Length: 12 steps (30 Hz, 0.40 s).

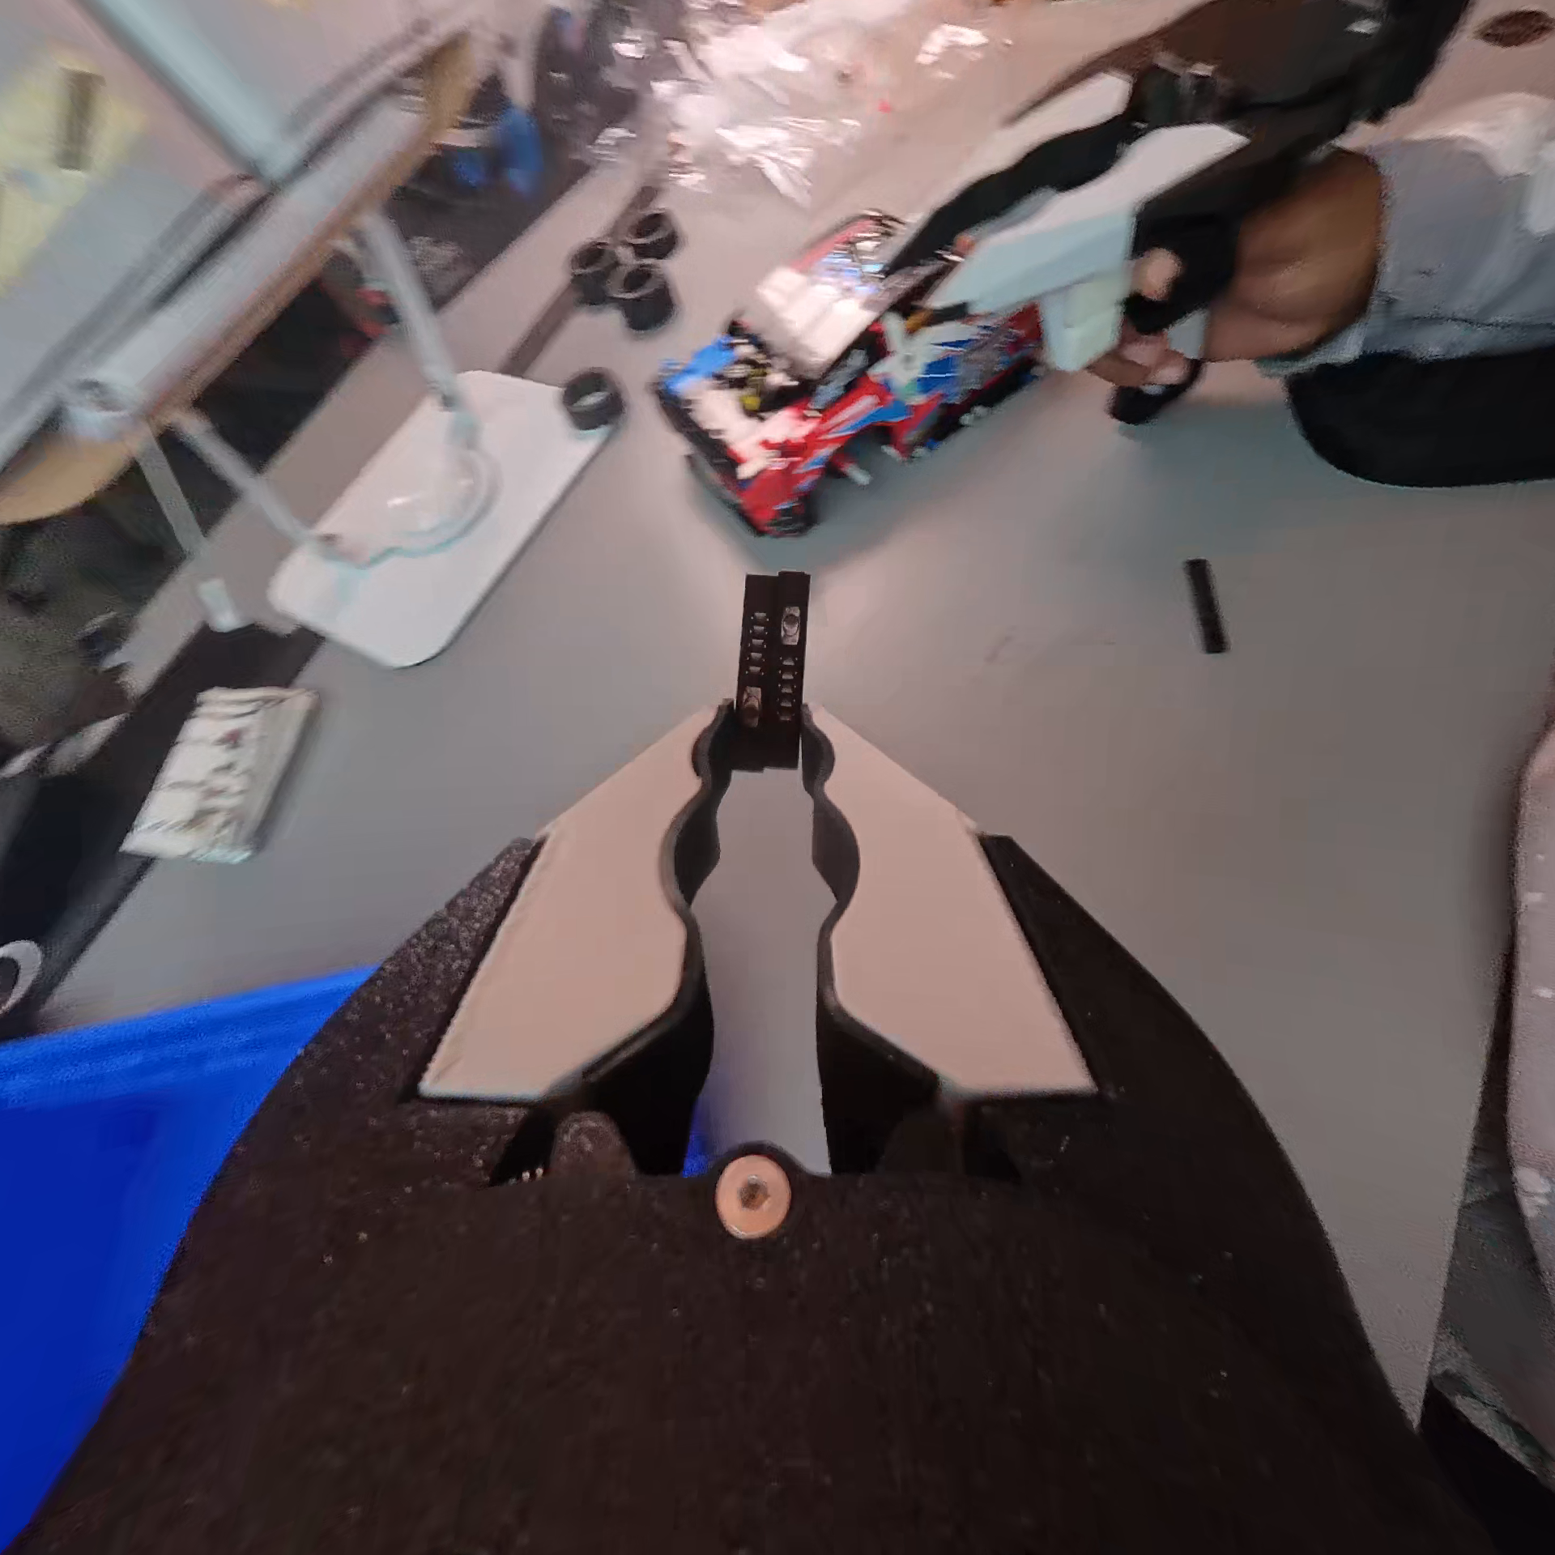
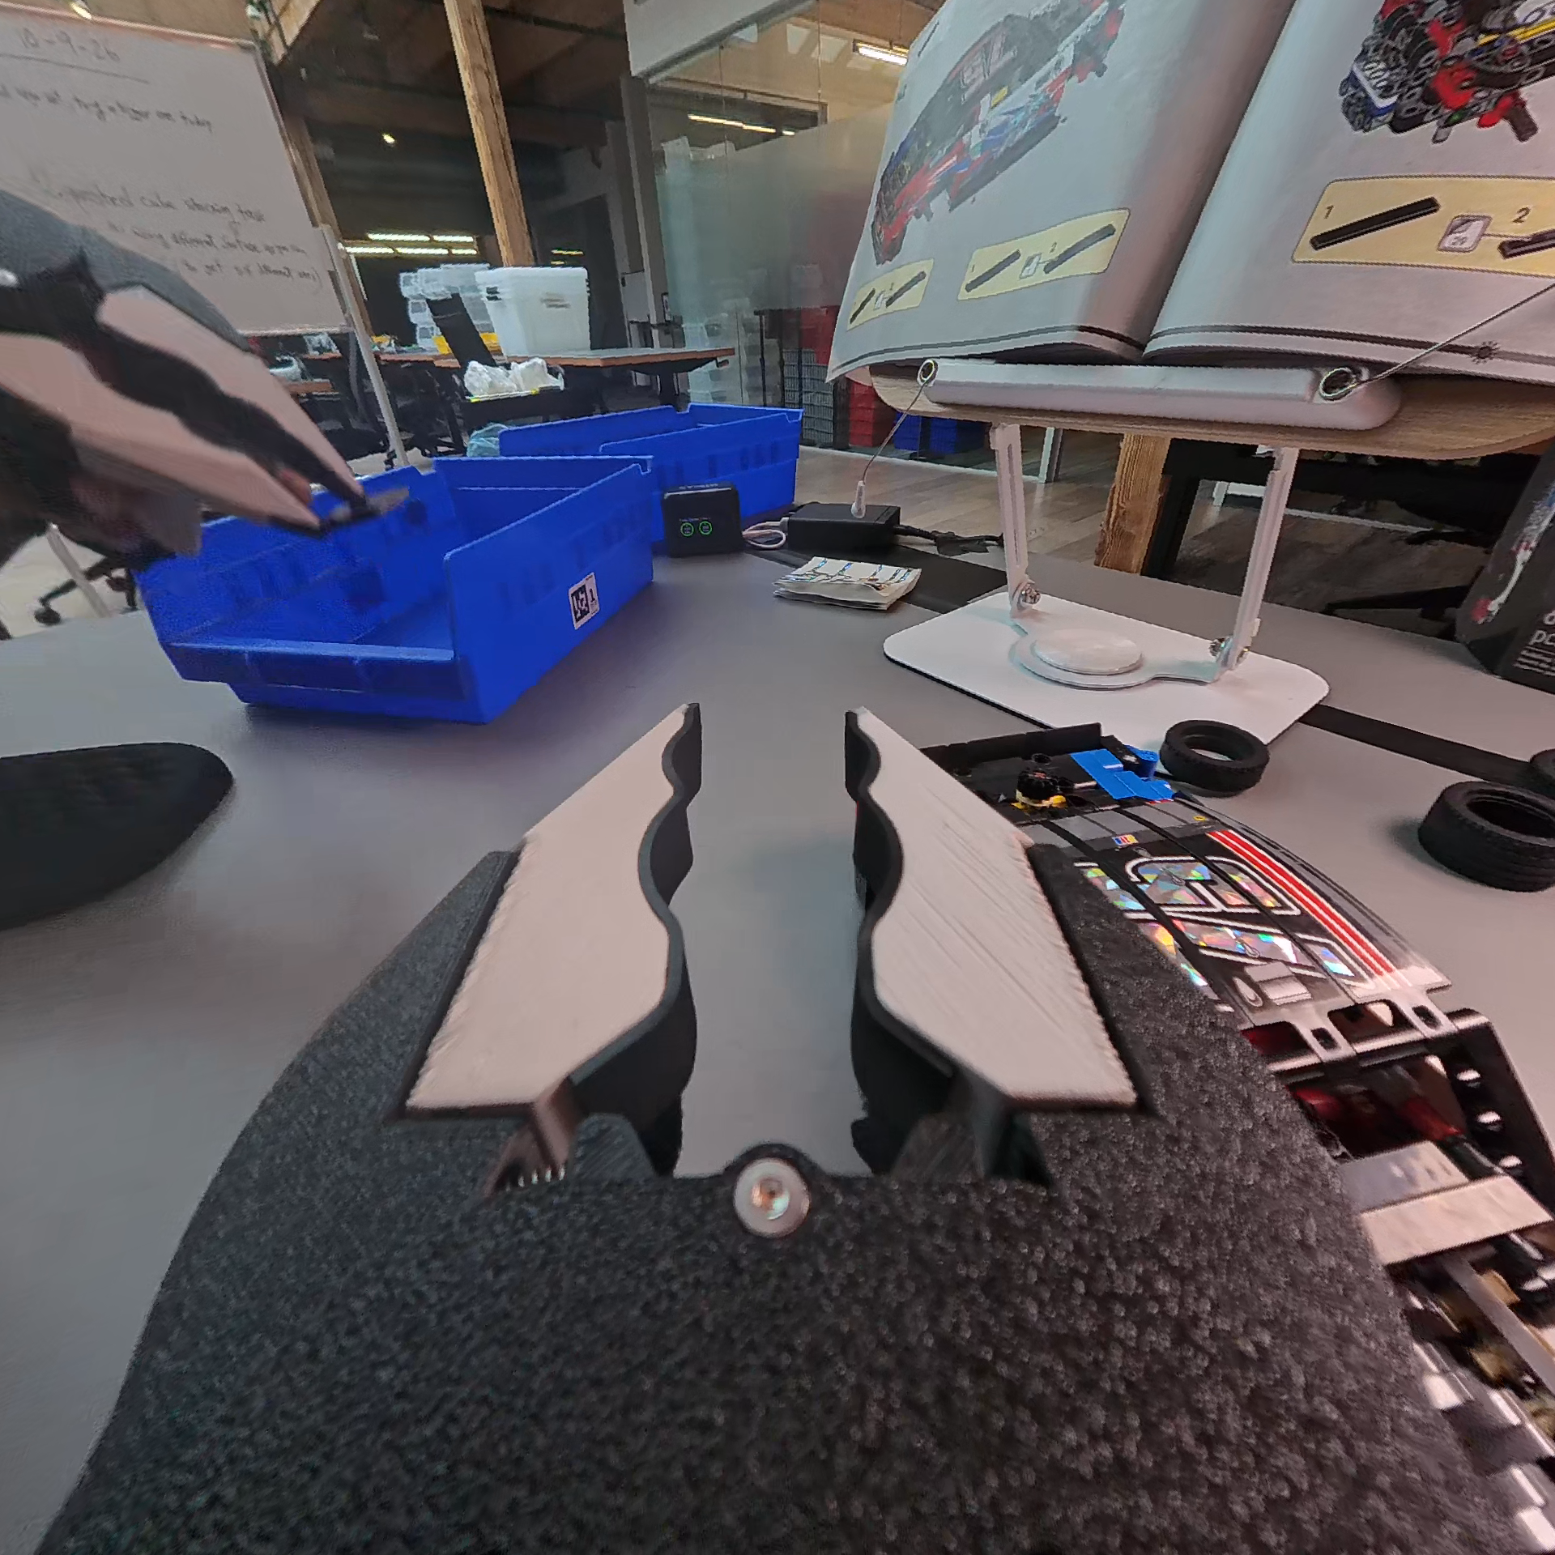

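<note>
So we've got a black perforated plastic building beam (image 1: pixel 770 665) pinched end-on in the left gripper (image 1: pixel 766 732), fingers clamped tight on its lower end, the rest sticking straight out at 12 o'clock over the grey tabletop (image 1: pixel 1052 841). From the right wrist view we see that same gripper (image 2: pixel 353 501) hovering above the near blue plastic parts bin (image 2: pixel 404 606), up at 10 o'clock.

Our right gripper (image 2: pixel 772 724) has its fingers spread apart with nothing between them, just bare table. Right beside it at 3 o'clock sits the red, blue and black brick-built race car (image 2: pixel 1220 909) with shiny holographic stickers; we can't tell whether the finger touches it.

Further out at 2 o'clock: two loose black rubber tyres (image 2: pixel 1213 756), then the white stand (image 2: pixel 1094 665) holding an open instruction booklet (image 2: pixel 1178 185). Another short black beam (image 1: pixel 1205 606) lies alone on the table at 2 o'clock in the left view.
</note>
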Tool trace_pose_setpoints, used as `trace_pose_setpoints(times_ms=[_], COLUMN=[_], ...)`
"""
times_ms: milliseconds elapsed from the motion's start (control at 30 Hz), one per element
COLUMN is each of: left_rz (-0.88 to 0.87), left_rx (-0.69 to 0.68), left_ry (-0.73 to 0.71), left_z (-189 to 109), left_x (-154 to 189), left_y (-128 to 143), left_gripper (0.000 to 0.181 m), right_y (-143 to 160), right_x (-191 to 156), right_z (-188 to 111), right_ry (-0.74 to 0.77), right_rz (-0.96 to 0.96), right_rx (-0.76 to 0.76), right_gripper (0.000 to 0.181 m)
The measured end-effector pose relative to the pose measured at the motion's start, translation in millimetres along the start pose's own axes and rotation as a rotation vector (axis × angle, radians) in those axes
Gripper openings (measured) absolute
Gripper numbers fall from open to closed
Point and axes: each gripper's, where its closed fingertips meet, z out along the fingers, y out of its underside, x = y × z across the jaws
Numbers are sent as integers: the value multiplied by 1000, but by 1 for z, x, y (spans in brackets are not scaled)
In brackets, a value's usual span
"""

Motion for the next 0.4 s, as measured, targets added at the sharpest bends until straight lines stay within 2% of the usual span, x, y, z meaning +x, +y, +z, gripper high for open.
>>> trace_pose_setpoints(times_ms=[67,167,300,400], left_rz=[-58,-179,-282,-261], left_rx=[-10,-138,-322,-420], left_ry=[-169,-351,-395,-415], left_z=[-42,-79,-75,-61], left_x=[-45,-93,-99,-96], left_y=[9,55,114,136], left_gripper=[14,14,15,15], right_y=[0,1,3,3], right_x=[-2,-5,-5,-5], right_z=[1,2,2,3], right_ry=[-9,-18,-16,-14], right_rz=[2,-1,-3,-1], right_rx=[-2,-7,-13,-16], right_gripper=[34,34,34,34])
